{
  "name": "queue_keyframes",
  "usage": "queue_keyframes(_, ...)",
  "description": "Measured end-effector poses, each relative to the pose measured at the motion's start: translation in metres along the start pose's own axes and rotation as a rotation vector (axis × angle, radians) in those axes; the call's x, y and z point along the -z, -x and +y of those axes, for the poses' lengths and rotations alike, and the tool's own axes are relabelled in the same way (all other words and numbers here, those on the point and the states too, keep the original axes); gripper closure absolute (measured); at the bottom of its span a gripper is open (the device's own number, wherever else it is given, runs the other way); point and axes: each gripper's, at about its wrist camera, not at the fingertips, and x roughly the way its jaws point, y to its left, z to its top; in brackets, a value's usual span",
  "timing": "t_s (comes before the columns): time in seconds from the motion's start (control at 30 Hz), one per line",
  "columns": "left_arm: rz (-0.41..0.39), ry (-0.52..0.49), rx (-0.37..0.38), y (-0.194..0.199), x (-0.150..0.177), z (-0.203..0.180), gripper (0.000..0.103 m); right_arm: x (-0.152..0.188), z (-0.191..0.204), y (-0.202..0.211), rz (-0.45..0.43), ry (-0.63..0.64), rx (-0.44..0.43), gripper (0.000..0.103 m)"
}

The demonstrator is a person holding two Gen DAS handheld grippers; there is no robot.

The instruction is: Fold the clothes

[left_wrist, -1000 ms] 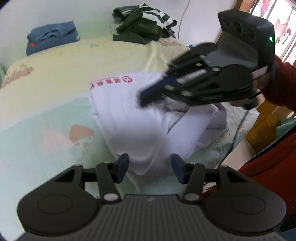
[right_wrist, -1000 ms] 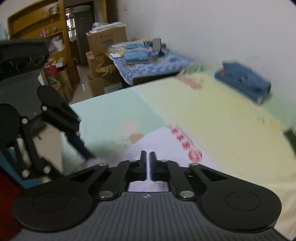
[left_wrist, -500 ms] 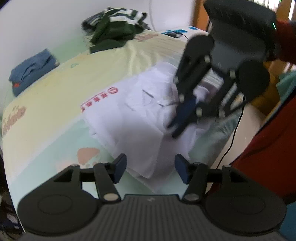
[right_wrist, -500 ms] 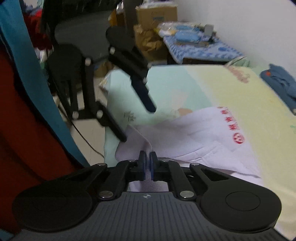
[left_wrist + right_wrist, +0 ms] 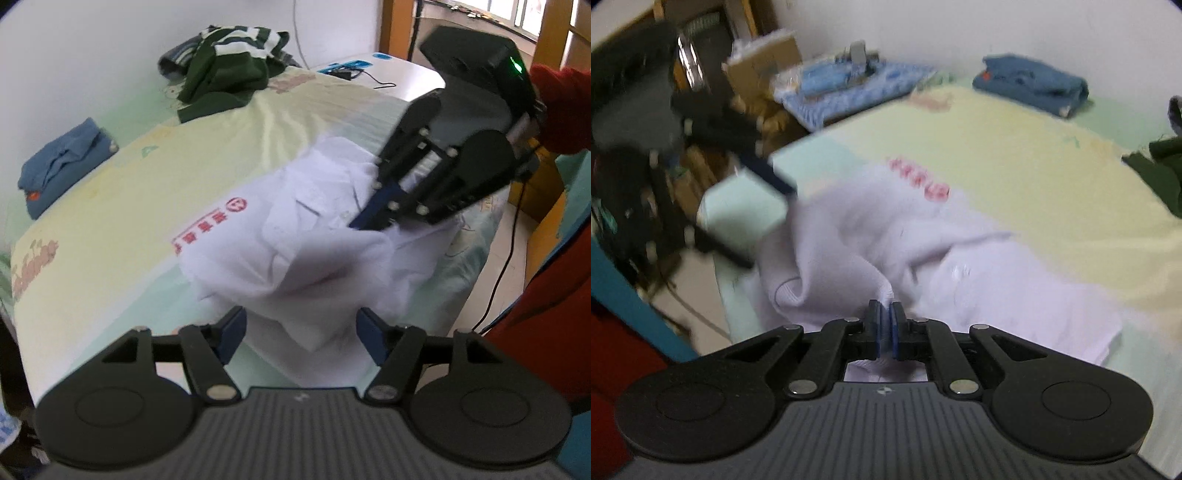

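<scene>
We are working on one white shirt (image 5: 314, 236) with red lettering, which is lying rumpled near the front edge of the bed (image 5: 147, 192), partly overhanging the pale green part of the sheet. We are counting three garments or piles in all: that shirt, one folded blue garment (image 5: 59, 170) far back by the wall, and one heap of dark green and striped clothes (image 5: 229, 70) at the far corner, both well apart from the shirt. We are holding two grippers. Our right gripper (image 5: 885, 325) is pinching a ridge of the white cloth between its blue pads, jaws drawn tight together, and in the left wrist view its body is angling down onto the middle of the shirt from the right, with a red sleeve (image 5: 561, 107) behind it. Our left gripper (image 5: 299, 336) is hovering low over the shirt's near edge with its two fingers spread wide and nothing between them; cloth is showing in the gap, but we cannot tell whether the fingers are touching it. In the right wrist view the left gripper is appearing blurred at the left.
</scene>
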Motion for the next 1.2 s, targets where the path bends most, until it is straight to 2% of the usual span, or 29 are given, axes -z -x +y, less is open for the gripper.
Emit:
queue_keyframes(0.17,-0.019,-0.004,0.025,0.000,0.004,-0.014,0.034,-0.013,-0.003,0.013,-0.035,-0.029,-0.005,0.089)
queue_keyframes(0.23,-0.002,-0.022,0.040,-0.010,0.005,-0.022,0.035,-0.026,-0.004,0.020,-0.085,-0.050,-0.007,0.078)
queue_keyframes(0.33,0.017,-0.037,0.045,-0.022,0.008,-0.028,0.038,-0.044,0.003,0.026,-0.163,-0.042,-0.100,0.064)
queue_keyframes(0.37,0.021,-0.038,0.042,-0.025,0.009,-0.029,0.038,-0.049,0.009,0.024,-0.164,-0.020,-0.123,0.063)
queue_keyframes(0.5,0.021,-0.032,0.020,-0.021,0.012,-0.025,0.037,-0.057,0.032,-0.008,-0.092,0.084,-0.210,0.065)
queue_keyframes(0.57,0.024,-0.022,0.002,-0.015,0.014,-0.018,0.036,-0.053,0.038,-0.022,-0.052,0.111,-0.211,0.065)
queue_keyframes(0.6,0.027,-0.017,-0.010,-0.013,0.015,-0.015,0.036,-0.052,0.041,-0.029,-0.033,0.124,-0.209,0.068)
queue_keyframes(0.63,0.029,-0.012,-0.024,-0.010,0.015,-0.012,0.036,-0.051,0.042,-0.034,-0.020,0.124,-0.199,0.081)
queue_keyframes(0.67,0.024,-0.005,-0.024,-0.008,0.015,-0.011,0.036,-0.050,0.041,-0.039,-0.009,0.122,-0.188,0.089)
queue_keyframes(0.7,0.017,0.002,-0.018,-0.006,0.014,-0.010,0.036,-0.049,0.039,-0.039,-0.018,0.108,-0.180,0.096)
queue_keyframes(0.73,0.010,0.010,-0.012,-0.004,0.013,-0.009,0.036,-0.049,0.036,-0.039,-0.030,0.092,-0.173,0.097)
queue_keyframes(0.83,-0.014,-0.007,0.006,-0.002,0.009,-0.016,0.035,-0.051,0.018,-0.028,-0.109,-0.020,-0.173,0.098)
queue_keyframes(0.9,-0.022,-0.032,0.016,-0.006,0.007,-0.022,0.033,-0.049,0.004,-0.023,-0.147,-0.136,-0.206,0.097)
queue_keyframes(0.97,-0.015,-0.046,0.021,-0.016,0.005,-0.025,0.033,-0.045,-0.006,-0.028,-0.174,-0.238,-0.195,0.097)
queue_keyframes(1.1,0.009,-0.033,0.049,-0.025,0.009,-0.026,0.038,-0.042,-0.010,-0.049,-0.190,-0.313,-0.169,0.097)
queue_keyframes(1.17,0.024,-0.016,0.066,-0.028,0.013,-0.025,0.040,-0.041,-0.009,-0.057,-0.174,-0.337,-0.127,0.097)
queue_keyframes(1.2,0.031,-0.008,0.075,-0.029,0.015,-0.025,0.040,-0.040,-0.009,-0.063,-0.170,-0.351,-0.137,0.097)
